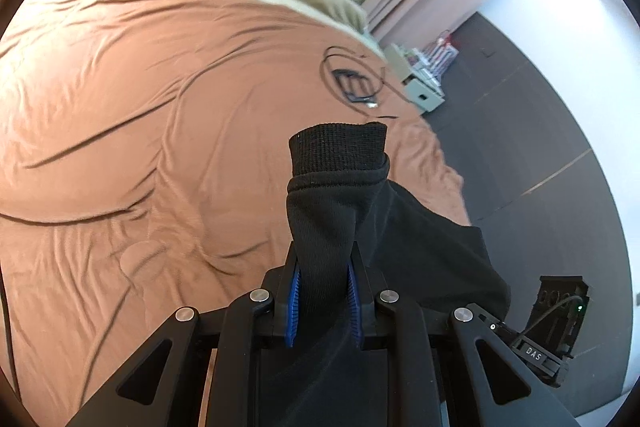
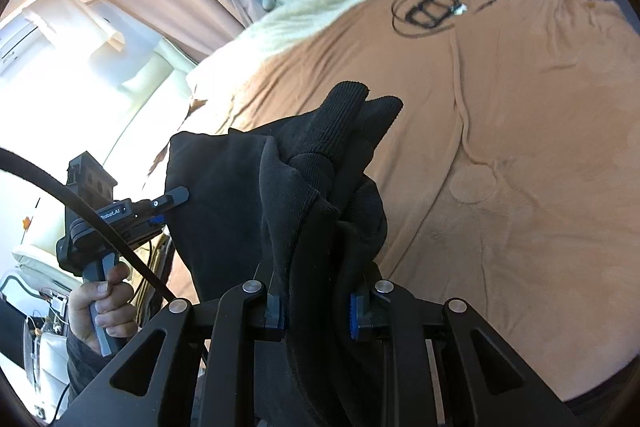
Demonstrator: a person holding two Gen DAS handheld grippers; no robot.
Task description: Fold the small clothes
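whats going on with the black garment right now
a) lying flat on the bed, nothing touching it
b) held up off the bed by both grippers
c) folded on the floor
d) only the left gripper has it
b: the left gripper has its blue pads clamped on a ribbed cuff of the black garment, and the right gripper pinches another bunched part, with the cloth hanging above the orange bedspread.

A black garment (image 1: 400, 227) with ribbed cuffs hangs bunched above the orange-brown bedspread (image 1: 120, 107).
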